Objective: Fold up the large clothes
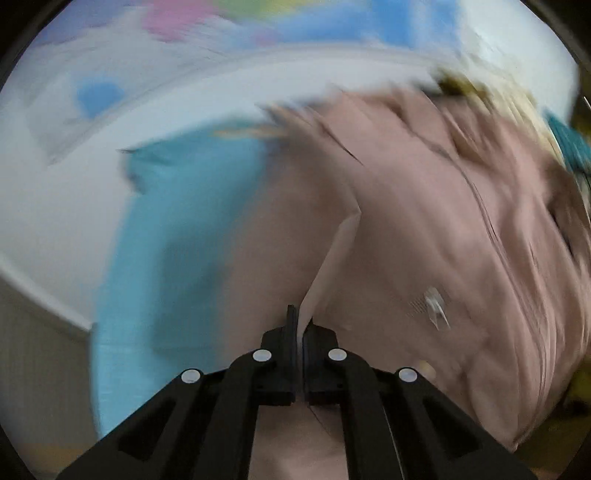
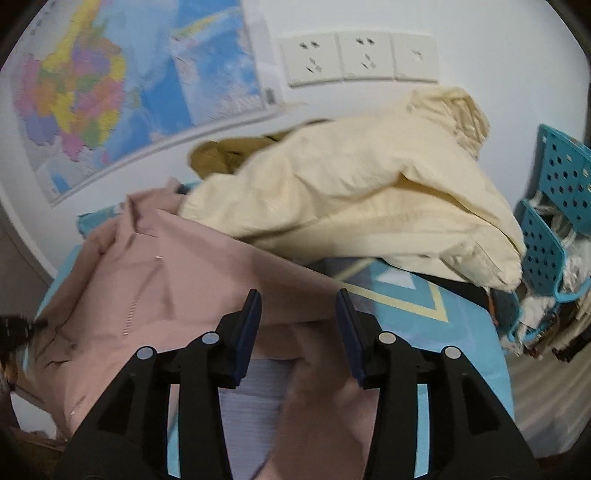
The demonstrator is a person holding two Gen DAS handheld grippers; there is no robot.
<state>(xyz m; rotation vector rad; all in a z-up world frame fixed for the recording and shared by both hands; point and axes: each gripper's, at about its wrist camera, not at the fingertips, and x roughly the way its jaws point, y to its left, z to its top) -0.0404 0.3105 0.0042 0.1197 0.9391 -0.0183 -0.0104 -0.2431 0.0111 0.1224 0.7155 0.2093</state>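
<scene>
- Left wrist view, setting: a white wall [image 1: 55, 206] with a blurred coloured map [image 1: 229, 14] stands behind a surface under a turquoise cover [image 1: 166, 236]. The picture is smeared, so fine detail is unreliable.
- Left wrist view, grip: the left gripper [image 1: 301, 325] has its jaws pressed together on a thin fold of the pink garment [image 1: 424, 229], which rises from the fingertips and spreads away to the right. A small clear tag or clasp [image 1: 436, 306] shows on the cloth.
- Right wrist view, setting: the same wall carries the map [image 2: 85, 96] and a row of sockets [image 2: 354, 59]. A cream garment [image 2: 362, 184] lies heaped at the back of the cover [image 2: 424, 306], with a perforated teal basket [image 2: 554, 206] at the right edge.
- Right wrist view, grip: the right gripper [image 2: 299, 314] has its jaws spread and holds nothing. The pink garment [image 2: 184, 266] lies under and to the left of it, crumpled.
- Procedure, as judged: bring the open right jaws to a matching edge or corner of the pink garment, well apart from the left pinch.
- Close on a single layer only.
- Draw both grips apart to flatten the cloth before folding.
- Keep clear of the cream heap.
</scene>
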